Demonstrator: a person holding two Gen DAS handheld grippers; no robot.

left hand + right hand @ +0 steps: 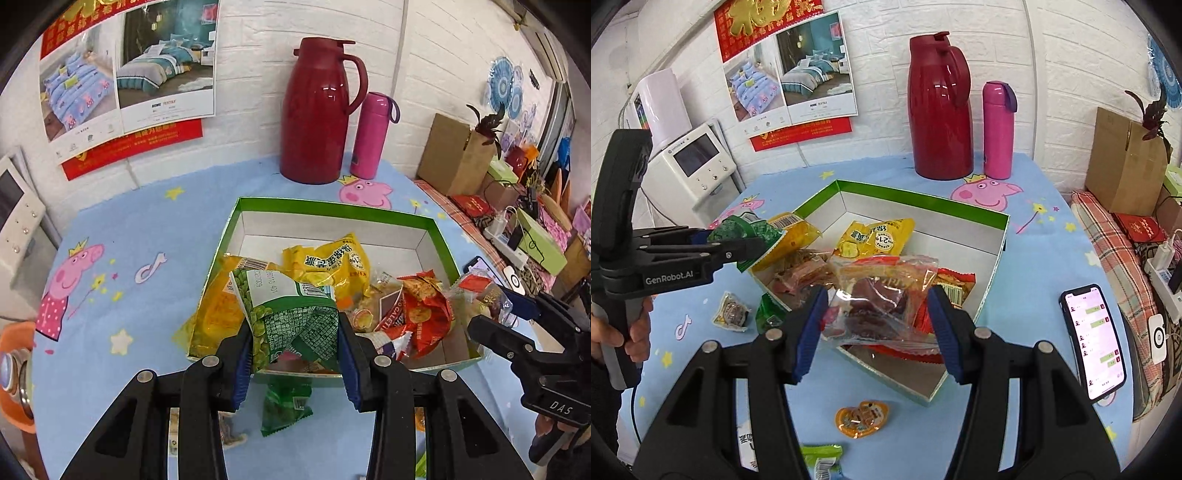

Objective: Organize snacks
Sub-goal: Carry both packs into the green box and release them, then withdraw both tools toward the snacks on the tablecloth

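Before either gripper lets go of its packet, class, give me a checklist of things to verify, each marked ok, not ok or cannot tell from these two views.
1. Left gripper has a firm hold on the green pea packet: ok, pinched between both pads.
2. Right gripper has hold of the clear dark-snack bag: ok, pinched on both sides.
3. Both packets are over the green box: ok.
4. Free room in the box: ok, far half is bare.
5. All snacks gathered: not ok; a small green packet and an orange packet lie on the cloth.
6. Phone away from the box: ok.
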